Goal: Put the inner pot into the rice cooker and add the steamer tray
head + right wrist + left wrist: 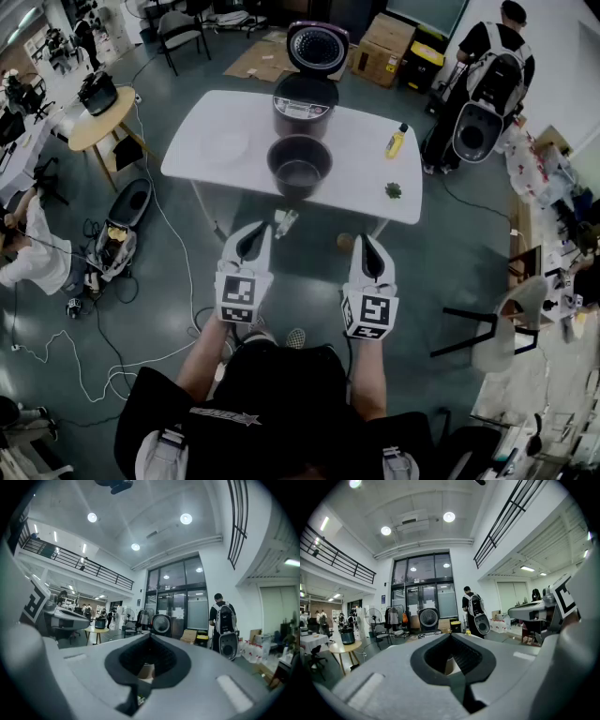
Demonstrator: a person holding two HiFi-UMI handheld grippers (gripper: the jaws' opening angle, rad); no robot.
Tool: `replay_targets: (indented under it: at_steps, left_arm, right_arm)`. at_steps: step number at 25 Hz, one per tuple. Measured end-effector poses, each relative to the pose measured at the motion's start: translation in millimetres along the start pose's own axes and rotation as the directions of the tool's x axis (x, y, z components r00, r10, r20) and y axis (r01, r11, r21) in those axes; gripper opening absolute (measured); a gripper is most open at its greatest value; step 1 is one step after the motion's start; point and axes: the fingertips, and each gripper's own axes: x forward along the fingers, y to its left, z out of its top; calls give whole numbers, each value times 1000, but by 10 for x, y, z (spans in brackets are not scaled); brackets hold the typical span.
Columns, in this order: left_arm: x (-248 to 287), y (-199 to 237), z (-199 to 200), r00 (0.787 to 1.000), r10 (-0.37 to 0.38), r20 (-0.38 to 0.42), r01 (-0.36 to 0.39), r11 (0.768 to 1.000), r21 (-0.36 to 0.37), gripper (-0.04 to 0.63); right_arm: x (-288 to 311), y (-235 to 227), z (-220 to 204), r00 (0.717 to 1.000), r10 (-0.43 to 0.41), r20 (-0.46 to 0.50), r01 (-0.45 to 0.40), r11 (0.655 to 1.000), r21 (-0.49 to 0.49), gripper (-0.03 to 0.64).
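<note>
The rice cooker (305, 98) stands at the far side of the white table (202, 159), its lid (317, 47) raised. The dark inner pot (299, 167) sits in front of it, near the table's front edge. A pale round tray (225, 145) lies on the table to the pot's left. My left gripper (257, 232) and right gripper (365, 244) hover side by side short of the table, both shut and holding nothing. In the left gripper view the jaws (451, 635) meet with nothing between them; the right gripper view shows the right gripper (150, 637) the same.
A yellow bottle (397, 141) and a small green item (393, 190) lie on the table's right part. A person with a backpack (492, 75) stands at the back right. Cardboard boxes (384, 45), a round wooden table (98, 122), floor cables (112, 347) and a black chair (473, 328) surround the table.
</note>
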Motion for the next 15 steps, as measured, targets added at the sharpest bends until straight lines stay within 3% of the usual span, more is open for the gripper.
replay_targets:
  at_steps: [15]
  left_arm:
    - [351,152,-72,1000,7,-28,-7,1000,0,11]
  right_arm:
    - [402,-54,-61,1000,28,-8,-28,999,35,5]
